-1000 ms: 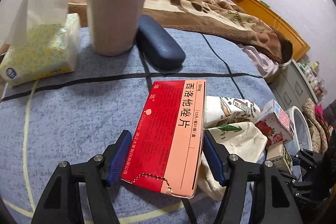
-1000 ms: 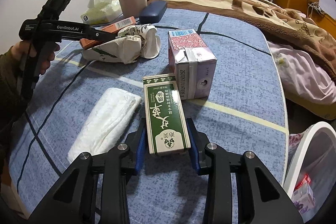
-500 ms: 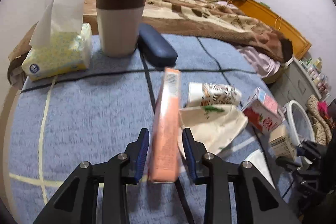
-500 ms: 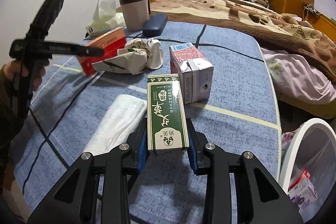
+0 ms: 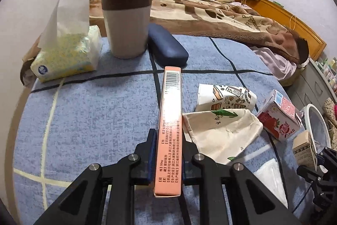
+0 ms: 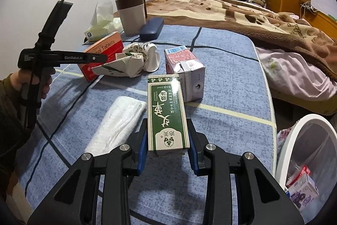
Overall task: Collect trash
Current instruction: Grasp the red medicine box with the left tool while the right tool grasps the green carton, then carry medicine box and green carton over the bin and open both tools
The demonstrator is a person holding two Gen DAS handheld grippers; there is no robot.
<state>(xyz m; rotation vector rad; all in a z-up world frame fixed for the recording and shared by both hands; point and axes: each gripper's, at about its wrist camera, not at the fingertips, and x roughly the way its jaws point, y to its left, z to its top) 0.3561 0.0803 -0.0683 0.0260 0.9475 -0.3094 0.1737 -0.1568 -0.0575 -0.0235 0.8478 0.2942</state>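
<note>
The left tongs [image 5: 166, 158] are clamped edge-on around a tablet box [image 5: 170, 130], a hand [image 6: 34, 81] gripping their handle. The right tongs [image 6: 167, 148] are pressed on a green carton [image 6: 167, 113], held level.

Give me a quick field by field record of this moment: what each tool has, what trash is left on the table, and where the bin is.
left tool: shut on red tablet box, held on edge
right tool: shut on green box
trash on table: crumpled paper cups, pink carton, folded white pad
bin: white, off the table's right edge, cartons inside
non-trash: mug, tissue pack, blue case
</note>
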